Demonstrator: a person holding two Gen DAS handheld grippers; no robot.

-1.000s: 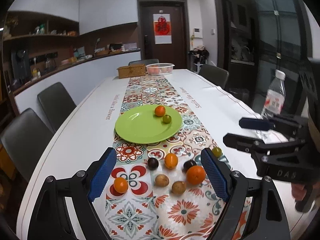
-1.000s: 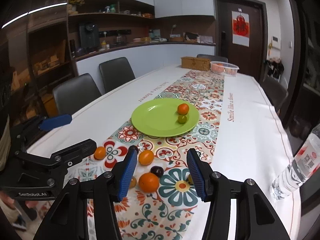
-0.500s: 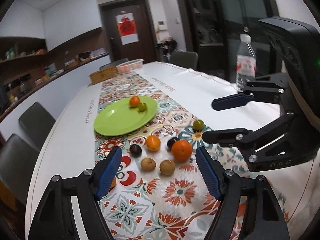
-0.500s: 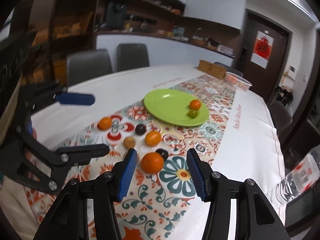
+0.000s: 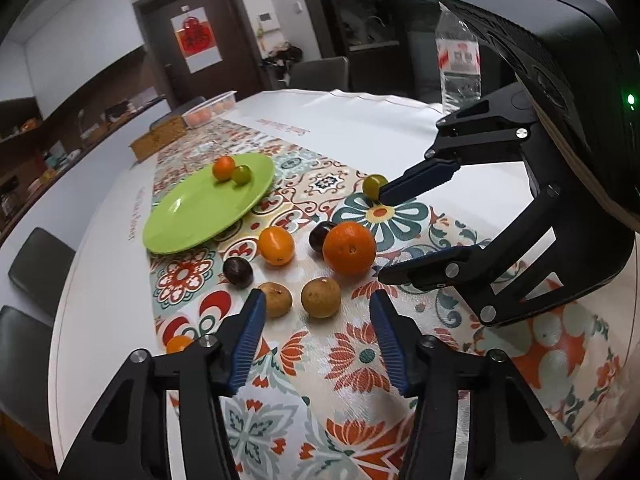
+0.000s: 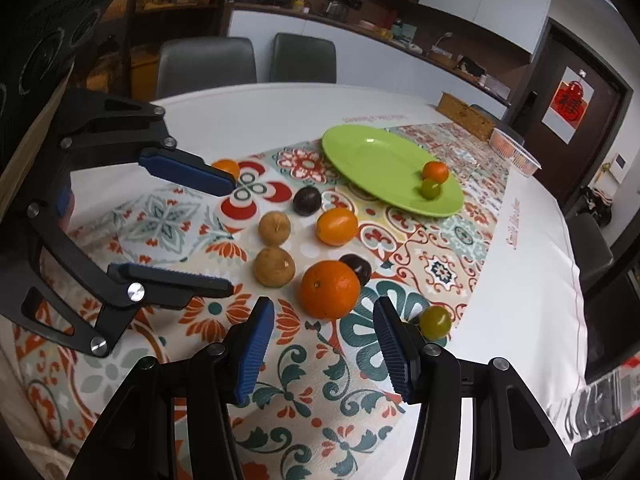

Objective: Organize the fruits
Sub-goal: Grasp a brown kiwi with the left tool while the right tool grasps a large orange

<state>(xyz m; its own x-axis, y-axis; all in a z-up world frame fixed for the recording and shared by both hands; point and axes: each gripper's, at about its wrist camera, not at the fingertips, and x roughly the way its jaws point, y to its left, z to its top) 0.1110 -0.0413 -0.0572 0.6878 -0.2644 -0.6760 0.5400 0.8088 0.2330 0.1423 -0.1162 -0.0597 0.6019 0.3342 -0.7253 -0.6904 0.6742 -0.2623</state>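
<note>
A green plate [image 5: 188, 216] [image 6: 372, 160] on the patterned runner holds a small orange fruit [image 5: 223, 167] and a green one [image 5: 242, 174]. Loose fruits lie in front of it: a big orange [image 5: 349, 248] [image 6: 330, 289], a smaller orange [image 5: 276, 245], two dark plums [image 5: 237, 273], two brown fruits [image 5: 321, 297] [image 6: 274, 266], a small orange fruit [image 6: 226, 168] and a green-yellow fruit [image 5: 374, 185] [image 6: 435, 320]. My left gripper [image 5: 318, 338] is open, just short of the brown fruits. My right gripper [image 6: 324, 344] is open, low before the big orange.
A water bottle [image 5: 458, 60] stands at the table's right edge. A wooden box [image 6: 466, 117] and a clear tub of fruit [image 6: 514, 150] sit at the far end. Grey chairs [image 6: 206, 60] line the table's side.
Both grippers have come down and forward toward the loose fruits and now angle in toward each other. Both stay open. No fruit has moved.
</note>
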